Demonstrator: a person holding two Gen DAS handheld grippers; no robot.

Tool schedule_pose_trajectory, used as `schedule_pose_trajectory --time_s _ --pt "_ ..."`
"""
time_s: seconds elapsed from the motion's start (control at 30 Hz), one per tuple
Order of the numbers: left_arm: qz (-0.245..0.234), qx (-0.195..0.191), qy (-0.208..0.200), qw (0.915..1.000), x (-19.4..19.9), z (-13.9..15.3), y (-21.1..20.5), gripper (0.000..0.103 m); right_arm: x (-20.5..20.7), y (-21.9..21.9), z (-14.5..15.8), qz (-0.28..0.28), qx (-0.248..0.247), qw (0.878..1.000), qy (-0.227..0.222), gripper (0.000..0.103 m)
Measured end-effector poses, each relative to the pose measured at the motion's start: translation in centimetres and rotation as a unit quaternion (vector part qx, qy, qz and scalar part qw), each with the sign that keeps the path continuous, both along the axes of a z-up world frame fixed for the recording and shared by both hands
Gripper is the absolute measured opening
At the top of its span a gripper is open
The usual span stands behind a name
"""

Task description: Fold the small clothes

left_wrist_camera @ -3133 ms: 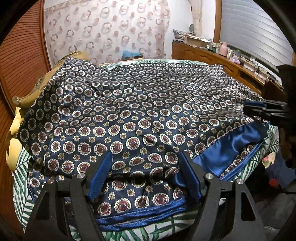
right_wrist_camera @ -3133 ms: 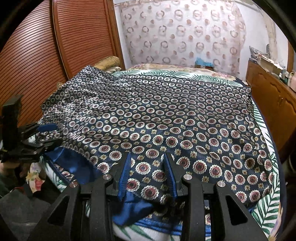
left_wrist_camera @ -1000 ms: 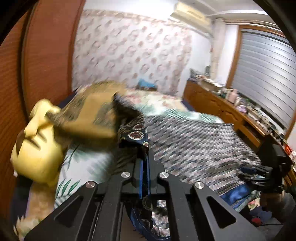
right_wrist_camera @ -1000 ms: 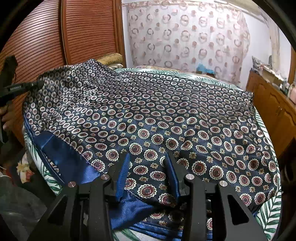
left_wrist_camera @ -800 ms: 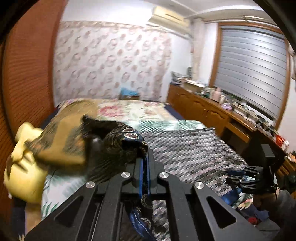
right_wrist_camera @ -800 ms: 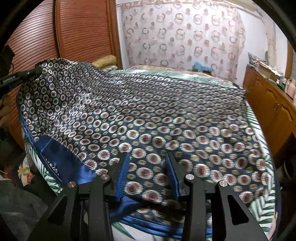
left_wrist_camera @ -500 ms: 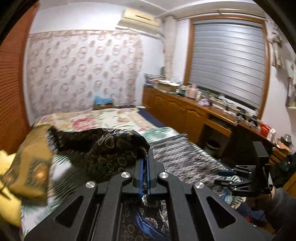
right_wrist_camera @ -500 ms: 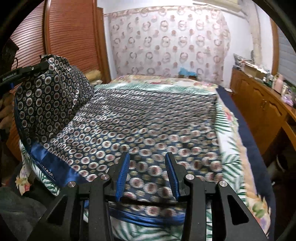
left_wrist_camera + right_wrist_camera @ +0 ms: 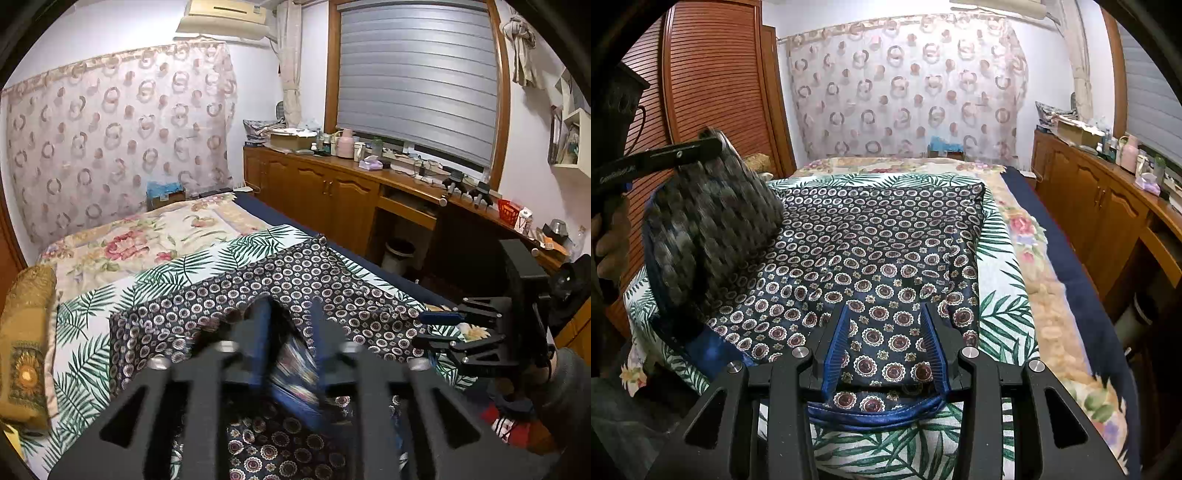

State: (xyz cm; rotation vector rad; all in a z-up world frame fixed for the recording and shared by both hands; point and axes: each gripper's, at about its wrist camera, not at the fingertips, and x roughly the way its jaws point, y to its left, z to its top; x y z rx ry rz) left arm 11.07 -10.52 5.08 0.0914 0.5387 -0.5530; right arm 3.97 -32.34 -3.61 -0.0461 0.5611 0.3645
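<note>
- Bedroom scene; bed (image 9: 1004,280) covered with a palm-leaf sheet, floral blanket further back; ring-pattern curtain (image 9: 908,92) on the far wall, slatted wooden doors (image 9: 713,88) on the left of the right wrist view, long wooden counter (image 9: 354,184) with clutter under a shuttered window (image 9: 417,74)
- Task item: navy garment (image 9: 864,251) with round medallion print and blue satin trim; it lay spread on the bed, near edge at the foot, one side lifted and doubled over the flat part
- Left tool (image 9: 290,332): jaws were opening; blurred fabric of the garment sat between the fingers (image 9: 260,332); pads no longer looked pressed on it; the lifted fold hung blurred just under the tool's tip in the right wrist view
- Right tool (image 9: 886,347): jaws partly spread, hovering over the garment's near hem; cloth seen between the blue pads (image 9: 836,354) but not pinched; released
- Yellow-brown pillow (image 9: 26,343) lay at the bed's left edge in the left wrist view
</note>
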Motion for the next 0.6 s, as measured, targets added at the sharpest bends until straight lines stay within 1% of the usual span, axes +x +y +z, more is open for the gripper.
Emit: schedule_pose_trajectory --time_s 0.03,0.1,0.17,0.27,0.37,0.5,0.6 --pt "0.002 0.000 -0.001 1.0000 -0.1 0.0 0.0 0.047 0.0 0.0 0.1 0.000 0.001 1.000 0.000 0.041" --pt "0.004 0.001 -0.003 1.0000 -0.4 -0.1 0.2 0.056 0.0 0.2 0.2 0.001 0.001 1.000 0.001 0.041" --pt "0.012 0.001 -0.005 0.9999 -0.7 -0.3 0.3 0.078 0.1 0.4 0.4 0.003 0.001 1.000 0.002 0.041" --pt "0.027 0.000 -0.006 0.9996 -0.9 -0.7 1.4 0.079 0.5 0.9 0.5 0.009 -0.001 1.000 0.000 0.041" --pt "0.055 0.004 -0.013 0.9984 -1.2 -1.1 3.0 0.079 1.0 1.8 0.5 0.017 -0.008 1.000 0.000 0.041" --pt "0.079 0.000 -0.004 0.9969 -1.6 -2.4 5.2 0.079 1.6 3.6 0.7 0.039 -0.018 0.999 -0.002 0.041" --pt "0.102 0.005 0.002 0.9948 -1.8 -3.3 6.6 0.079 1.9 5.6 0.7 0.060 -0.028 0.998 -0.001 0.041"
